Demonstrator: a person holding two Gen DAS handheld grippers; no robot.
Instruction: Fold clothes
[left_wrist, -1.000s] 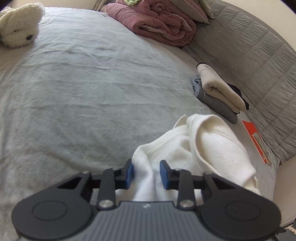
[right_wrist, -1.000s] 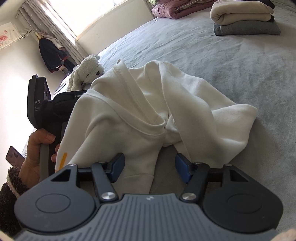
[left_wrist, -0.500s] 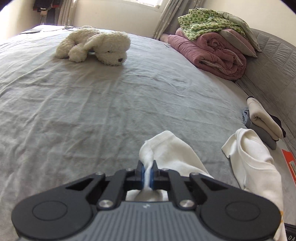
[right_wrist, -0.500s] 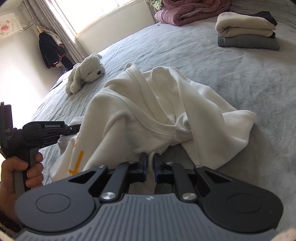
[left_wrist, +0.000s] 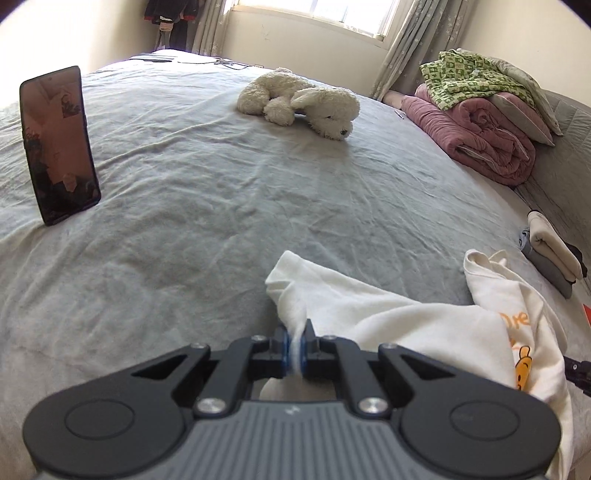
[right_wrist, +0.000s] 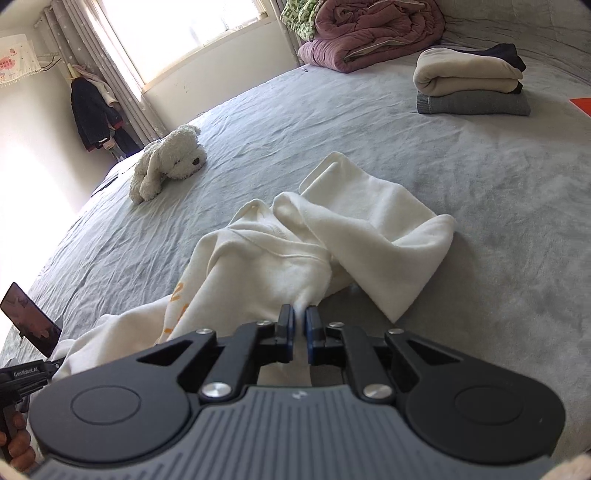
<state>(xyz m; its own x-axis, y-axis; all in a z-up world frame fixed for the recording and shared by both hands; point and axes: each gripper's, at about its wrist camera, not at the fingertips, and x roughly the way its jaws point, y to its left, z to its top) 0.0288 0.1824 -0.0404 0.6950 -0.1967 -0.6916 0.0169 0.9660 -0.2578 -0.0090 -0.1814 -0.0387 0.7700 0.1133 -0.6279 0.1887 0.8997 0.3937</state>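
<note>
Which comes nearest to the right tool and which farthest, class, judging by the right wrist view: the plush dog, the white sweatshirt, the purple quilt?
1. White sweatshirt: clamped in the right tool, straight ahead.
2. Plush dog: mid-bed, ahead on the left.
3. Purple quilt: far end of the bed, upper right, by the window wall.

Plush dog (left_wrist: 301, 101) is lying on its side on the grey bedsheet (left_wrist: 207, 206). A phone (left_wrist: 59, 144) is standing upright near the sheet's left edge. Maroon quilt (left_wrist: 476, 138) is sitting folded by the window (right_wrist: 184, 26), green patterned blanket (left_wrist: 469, 79) resting on top. A dark coat (right_wrist: 94, 112) is hanging beside the curtain (right_wrist: 122, 88).
</note>
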